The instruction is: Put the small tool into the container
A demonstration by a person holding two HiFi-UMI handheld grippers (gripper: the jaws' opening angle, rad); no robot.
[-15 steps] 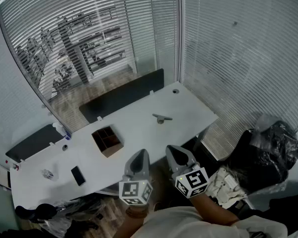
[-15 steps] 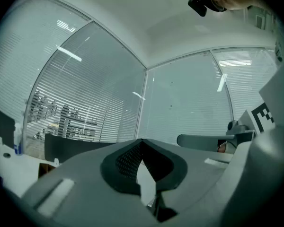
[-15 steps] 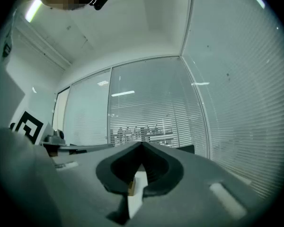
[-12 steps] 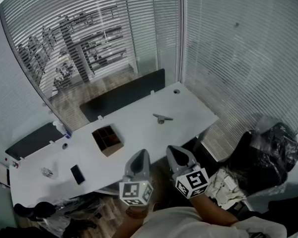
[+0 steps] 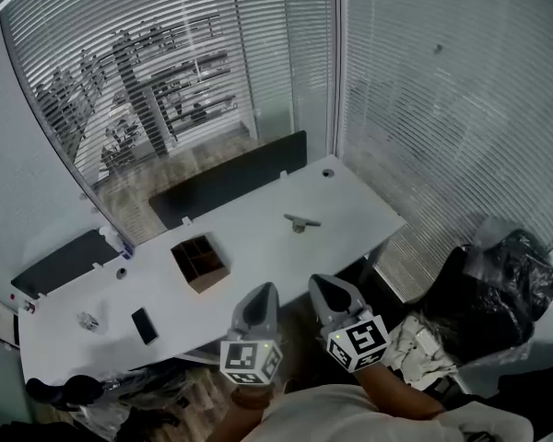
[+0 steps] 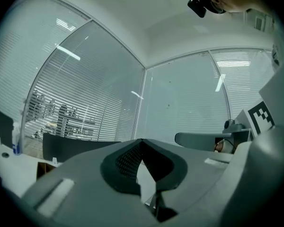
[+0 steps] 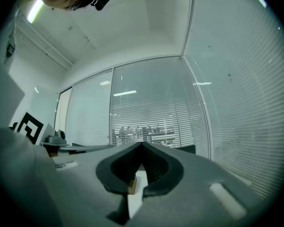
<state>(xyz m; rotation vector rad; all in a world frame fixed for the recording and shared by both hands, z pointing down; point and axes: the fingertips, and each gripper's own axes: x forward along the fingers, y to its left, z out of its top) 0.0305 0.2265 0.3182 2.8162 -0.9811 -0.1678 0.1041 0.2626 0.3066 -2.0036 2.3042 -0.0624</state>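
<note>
The small tool (image 5: 301,221), a short grey piece with a crossbar shape (too small for me to name its type), lies flat on the white counter (image 5: 258,238), just right of centre in the head view. Nothing touches it. To its lower left, well apart, sits the container (image 5: 199,261), a brown open box divided into compartments; I can make out nothing inside them. Further toward the lower left of the frame, a black phone (image 5: 145,325) lies on the same counter.

Both tools I am steering are held low in the frame, off the near edge of the counter and well short of the tool. The left hand-held gripper (image 5: 264,293) has its jaws pressed together with nothing between them, as its own view shows. The right hand-held gripper (image 5: 321,284) is likewise pressed together and empty. Both point level toward the counter.

My judgement is that the task has not yet begun: this is the approach, before any pickup. The next move calls for spreading the jaws of the right one, which sits nearer the tool, reaching forward over the counter, and coming down so the pads straddle the tool's narrow body. Since it lies flat, the jaws will need to get very low to catch it.
</note>
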